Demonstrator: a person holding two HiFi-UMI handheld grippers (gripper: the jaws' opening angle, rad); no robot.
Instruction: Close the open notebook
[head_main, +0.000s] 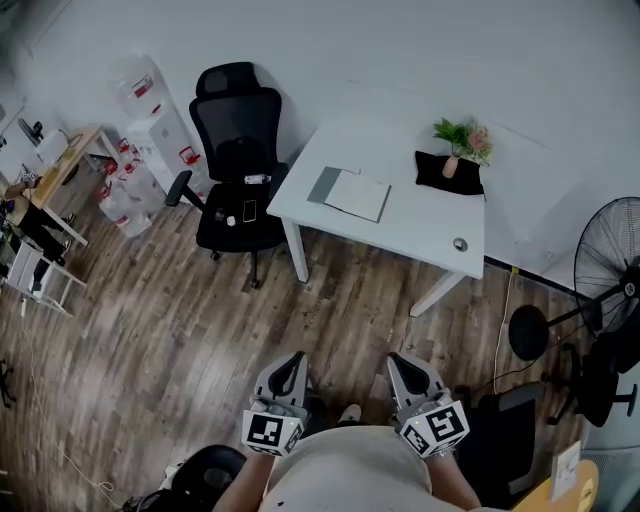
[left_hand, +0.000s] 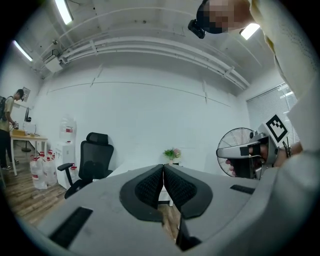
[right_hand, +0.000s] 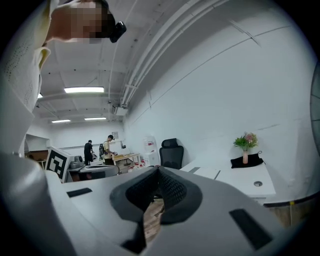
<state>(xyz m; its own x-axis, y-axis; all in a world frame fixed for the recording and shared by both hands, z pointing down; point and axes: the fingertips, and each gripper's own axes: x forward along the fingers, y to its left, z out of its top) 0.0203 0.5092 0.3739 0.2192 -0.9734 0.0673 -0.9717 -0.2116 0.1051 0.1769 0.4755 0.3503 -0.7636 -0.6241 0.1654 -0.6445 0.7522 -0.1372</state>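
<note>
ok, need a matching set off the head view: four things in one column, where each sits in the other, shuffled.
Things:
1. notebook
2. flower vase
3. office chair
4. fan

Places:
A. on the black cloth
B. standing at the view's right edge
C. flat on the left half of the white table
D. just left of the table, beside its corner

Pairs: 1-C, 2-A, 3-D, 4-B

Ceiling strip lights (right_hand: 84, 90) light my room evenly, with soft shadows under the table (head_main: 420, 215). My gripper views bulge fish-eye, their corners black; the head view looks dimmer.
</note>
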